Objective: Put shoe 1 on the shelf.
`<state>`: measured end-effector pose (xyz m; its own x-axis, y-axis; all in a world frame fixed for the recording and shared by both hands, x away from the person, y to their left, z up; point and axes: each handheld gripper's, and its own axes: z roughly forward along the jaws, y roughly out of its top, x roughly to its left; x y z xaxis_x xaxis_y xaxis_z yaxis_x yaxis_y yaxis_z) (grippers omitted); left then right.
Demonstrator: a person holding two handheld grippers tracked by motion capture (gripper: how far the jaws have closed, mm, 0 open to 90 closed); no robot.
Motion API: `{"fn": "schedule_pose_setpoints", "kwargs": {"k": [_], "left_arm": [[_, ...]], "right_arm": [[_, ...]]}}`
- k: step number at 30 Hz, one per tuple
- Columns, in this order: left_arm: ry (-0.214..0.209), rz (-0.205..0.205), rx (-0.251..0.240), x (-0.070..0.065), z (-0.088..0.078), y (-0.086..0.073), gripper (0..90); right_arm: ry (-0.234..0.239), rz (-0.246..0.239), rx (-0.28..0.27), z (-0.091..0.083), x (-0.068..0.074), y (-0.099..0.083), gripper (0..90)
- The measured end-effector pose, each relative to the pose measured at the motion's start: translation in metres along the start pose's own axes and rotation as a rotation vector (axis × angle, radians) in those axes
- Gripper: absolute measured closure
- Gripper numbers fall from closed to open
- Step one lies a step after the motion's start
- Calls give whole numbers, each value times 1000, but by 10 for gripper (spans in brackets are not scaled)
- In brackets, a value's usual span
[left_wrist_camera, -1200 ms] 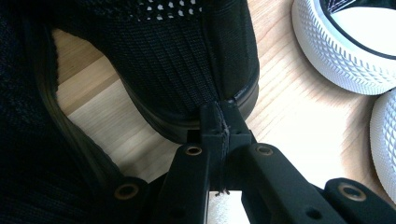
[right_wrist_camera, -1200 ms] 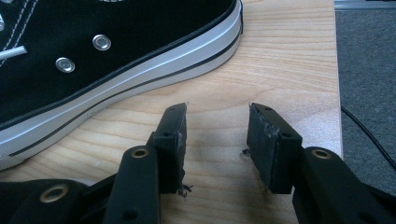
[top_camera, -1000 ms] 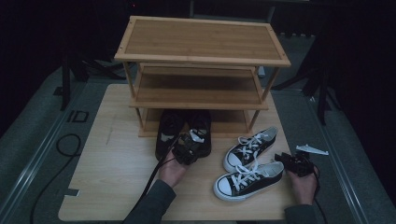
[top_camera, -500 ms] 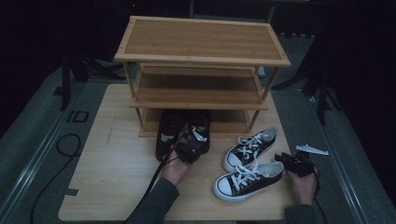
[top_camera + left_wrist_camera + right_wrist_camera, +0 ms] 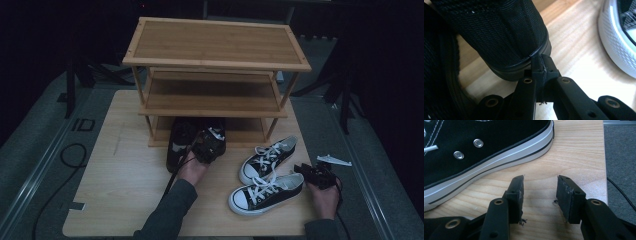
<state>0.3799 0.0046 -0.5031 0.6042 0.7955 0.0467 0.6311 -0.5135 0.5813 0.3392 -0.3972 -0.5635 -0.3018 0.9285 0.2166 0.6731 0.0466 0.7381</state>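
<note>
A pair of black shoes (image 5: 179,140) lies on the wooden table, toes under the bottom tier of a bamboo shoe rack (image 5: 215,55). My left gripper (image 5: 206,145) is at the heel of the right-hand black shoe. In the left gripper view its jaws are shut, and the left gripper (image 5: 540,62) presses its tips against the black shoe's (image 5: 499,32) heel rim. Two black-and-white sneakers (image 5: 267,156) (image 5: 265,192) lie at the right. My right gripper (image 5: 307,171) rests open beside the nearer one. The right gripper (image 5: 540,187) has bare table between its jaws, with the sneaker's (image 5: 474,150) heel just ahead.
The rack has two open shelves above the shoes. A white sneaker toe (image 5: 616,50) lies close to the right of my left gripper. A small white object (image 5: 334,160) sits off the table's right edge. A cable (image 5: 75,155) loops on the grey floor at the left.
My left gripper has moved a little toward the rack, staying at the black shoe's heel. The right gripper and the sneakers have not moved.
</note>
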Motion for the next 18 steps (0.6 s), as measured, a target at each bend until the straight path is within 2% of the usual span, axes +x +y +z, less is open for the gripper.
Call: {"fn": "schedule_pose_setpoints", "kwargs": {"k": [7, 15, 18], "left_arm": [[14, -25, 7, 5, 5, 6, 900], [-4, -30, 15, 10, 2, 1, 900], [-13, -20, 15, 10, 0, -2, 900]], "right_arm": [[1, 0, 0, 0, 0, 0, 570], [1, 0, 0, 0, 0, 0, 570], [0, -1, 0, 0, 0, 0, 571]]}}
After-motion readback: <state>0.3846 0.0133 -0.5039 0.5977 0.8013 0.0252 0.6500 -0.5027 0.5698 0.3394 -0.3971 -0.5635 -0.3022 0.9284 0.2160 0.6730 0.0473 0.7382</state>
